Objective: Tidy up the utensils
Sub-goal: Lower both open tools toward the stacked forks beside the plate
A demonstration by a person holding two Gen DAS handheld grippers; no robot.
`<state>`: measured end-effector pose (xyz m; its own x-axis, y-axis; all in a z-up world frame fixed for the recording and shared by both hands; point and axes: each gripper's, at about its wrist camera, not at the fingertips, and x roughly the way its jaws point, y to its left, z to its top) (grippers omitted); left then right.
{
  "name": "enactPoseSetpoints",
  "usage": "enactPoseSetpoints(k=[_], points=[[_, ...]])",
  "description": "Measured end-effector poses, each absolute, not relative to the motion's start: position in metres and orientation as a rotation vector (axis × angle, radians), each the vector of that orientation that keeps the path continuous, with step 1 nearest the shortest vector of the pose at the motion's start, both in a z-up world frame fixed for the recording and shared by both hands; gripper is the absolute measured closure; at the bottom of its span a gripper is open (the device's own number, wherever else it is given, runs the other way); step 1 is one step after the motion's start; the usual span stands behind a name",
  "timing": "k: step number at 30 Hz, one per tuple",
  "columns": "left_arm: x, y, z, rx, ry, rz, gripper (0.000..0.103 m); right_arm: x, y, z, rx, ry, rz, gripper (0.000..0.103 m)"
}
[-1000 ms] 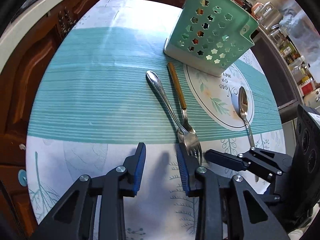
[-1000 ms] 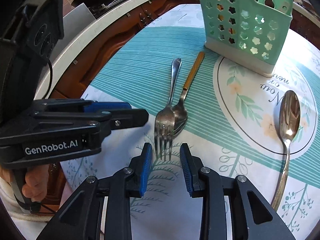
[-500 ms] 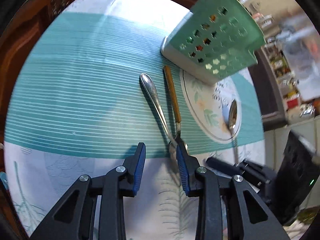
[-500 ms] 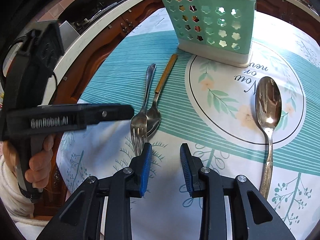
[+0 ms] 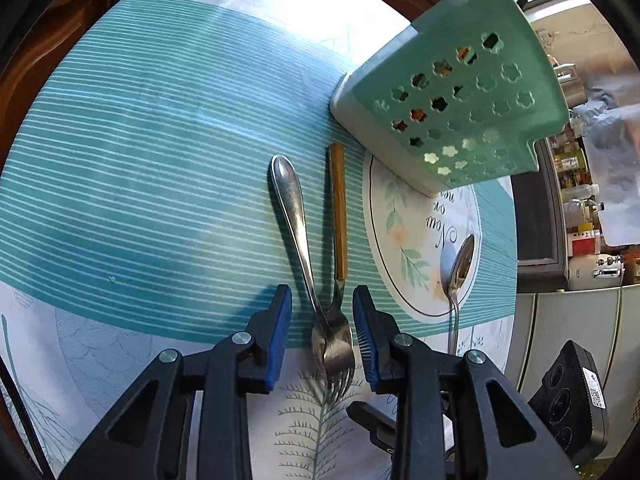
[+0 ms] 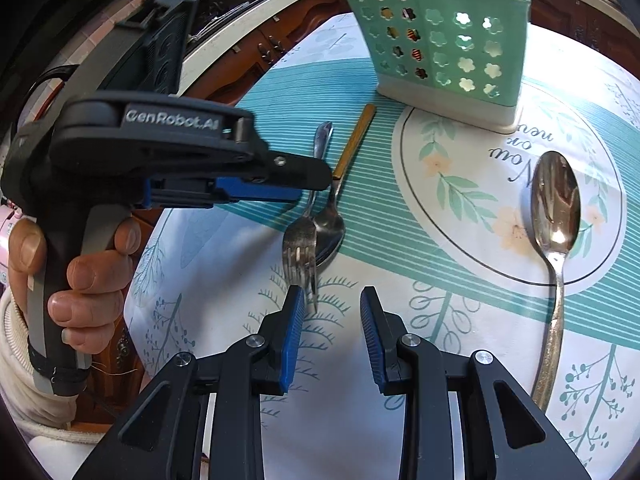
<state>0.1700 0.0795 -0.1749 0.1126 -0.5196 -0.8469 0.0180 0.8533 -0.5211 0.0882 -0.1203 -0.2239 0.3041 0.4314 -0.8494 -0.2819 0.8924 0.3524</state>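
A steel fork (image 5: 334, 360) lies on the tablecloth, its head resting on the bowl of a wooden-handled spoon (image 5: 338, 208). My left gripper (image 5: 322, 334) is open, and its blue pads stand either side of the fork's neck without touching it. From the right wrist view the left gripper (image 6: 308, 180) hovers over the fork (image 6: 300, 244). My right gripper (image 6: 332, 316) is open and holds nothing; the fork's tines end by its left fingertip. A large steel spoon (image 6: 556, 200) lies to the right. The green perforated caddy (image 5: 452, 96) stands beyond the utensils.
A person's hand (image 6: 80, 280) grips the left tool's handle. The tablecloth (image 5: 140, 160) has a teal striped band and a round printed motif under the caddy and large spoon. Wooden cabinets (image 6: 256, 76) lie past the table's left edge, and bottles and jars (image 5: 580, 200) past its right.
My left gripper has shifted sideways and rolled, so the fork that lay by its right finger now lies between its jaws. The right gripper has hardly moved.
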Motion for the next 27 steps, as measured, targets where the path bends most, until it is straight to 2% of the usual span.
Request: enactPoseSetpoints(k=[14, 19, 22, 27], points=[[0.148, 0.066, -0.187, -0.574, 1.539, -0.419, 0.074, 0.084, -0.122, -0.220, 0.162, 1.166, 0.470, 0.073], [0.142, 0.053, -0.184, -0.492, 1.538, -0.456, 0.074, 0.081, -0.131, -0.215, 0.173, 1.160, 0.457, 0.073], [0.140, 0.049, -0.176, -0.395, 1.521, -0.473, 0.071, 0.080, -0.134, -0.213, 0.168, 1.158, 0.459, 0.073], [0.133, 0.049, -0.162, -0.185, 1.467, -0.491, 0.059, 0.078, -0.139, -0.209, 0.165, 1.154, 0.460, 0.073]])
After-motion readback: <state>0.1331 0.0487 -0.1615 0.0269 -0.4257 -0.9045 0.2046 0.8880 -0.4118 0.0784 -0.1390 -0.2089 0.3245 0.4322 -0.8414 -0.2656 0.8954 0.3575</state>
